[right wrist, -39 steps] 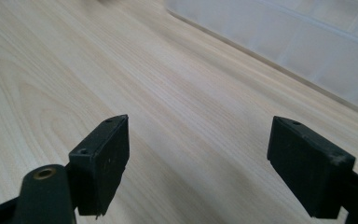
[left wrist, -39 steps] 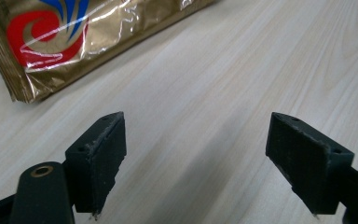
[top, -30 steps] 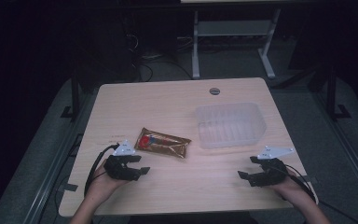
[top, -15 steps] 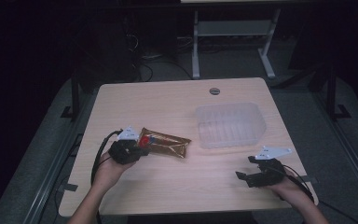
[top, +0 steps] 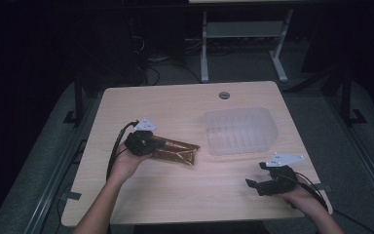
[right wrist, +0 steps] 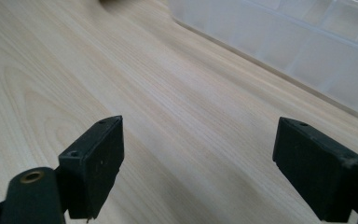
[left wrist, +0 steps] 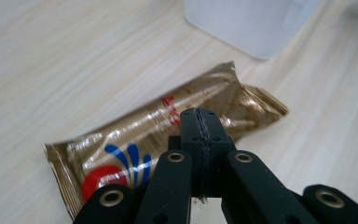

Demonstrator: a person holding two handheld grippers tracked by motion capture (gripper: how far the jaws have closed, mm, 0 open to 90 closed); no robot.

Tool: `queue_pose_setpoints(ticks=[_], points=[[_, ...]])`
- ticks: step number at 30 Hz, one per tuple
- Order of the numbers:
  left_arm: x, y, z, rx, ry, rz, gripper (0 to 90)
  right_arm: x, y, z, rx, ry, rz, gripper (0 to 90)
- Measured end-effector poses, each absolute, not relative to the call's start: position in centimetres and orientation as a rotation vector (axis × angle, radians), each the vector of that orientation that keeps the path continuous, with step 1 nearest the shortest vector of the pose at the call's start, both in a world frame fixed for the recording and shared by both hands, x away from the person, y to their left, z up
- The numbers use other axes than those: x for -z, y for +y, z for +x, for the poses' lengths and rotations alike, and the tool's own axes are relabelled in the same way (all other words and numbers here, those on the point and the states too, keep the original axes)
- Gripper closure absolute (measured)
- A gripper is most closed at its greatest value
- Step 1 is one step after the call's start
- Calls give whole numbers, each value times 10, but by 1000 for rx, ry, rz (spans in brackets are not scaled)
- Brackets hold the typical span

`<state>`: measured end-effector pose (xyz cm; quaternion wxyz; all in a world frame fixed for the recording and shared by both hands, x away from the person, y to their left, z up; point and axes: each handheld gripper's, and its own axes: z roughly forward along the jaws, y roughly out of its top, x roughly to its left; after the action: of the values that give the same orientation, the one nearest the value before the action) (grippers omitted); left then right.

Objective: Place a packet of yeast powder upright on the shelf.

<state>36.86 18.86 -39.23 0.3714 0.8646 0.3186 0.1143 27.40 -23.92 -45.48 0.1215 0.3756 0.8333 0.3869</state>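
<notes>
Gold foil snack packet [left wrist: 168, 135] lies flat near the table's [top: 175, 204] left edge, long axis pointing towards the clear plastic tray [top: 241, 129]. The left gripper [left wrist: 200, 128], jaws pressed together, hovers over it and may pinch nothing; slick foil could slide away. The right gripper [right wrist: 198, 163] rests spread near the front right corner.

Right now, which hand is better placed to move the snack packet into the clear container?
Left: the left gripper is shut directly over the gold packet; the right gripper is open over bare table.
</notes>
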Motion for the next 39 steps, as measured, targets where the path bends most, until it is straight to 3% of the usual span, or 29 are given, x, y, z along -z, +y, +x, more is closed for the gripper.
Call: queue_pose_setpoints(ticks=[21,39], points=[[435,166,429,-318,933,2231,898,458,-241,277,-1120,2443,1086,160],[449,167,417,-246,918,2321,898,457,-244,276,-1117,2435,1086,161]])
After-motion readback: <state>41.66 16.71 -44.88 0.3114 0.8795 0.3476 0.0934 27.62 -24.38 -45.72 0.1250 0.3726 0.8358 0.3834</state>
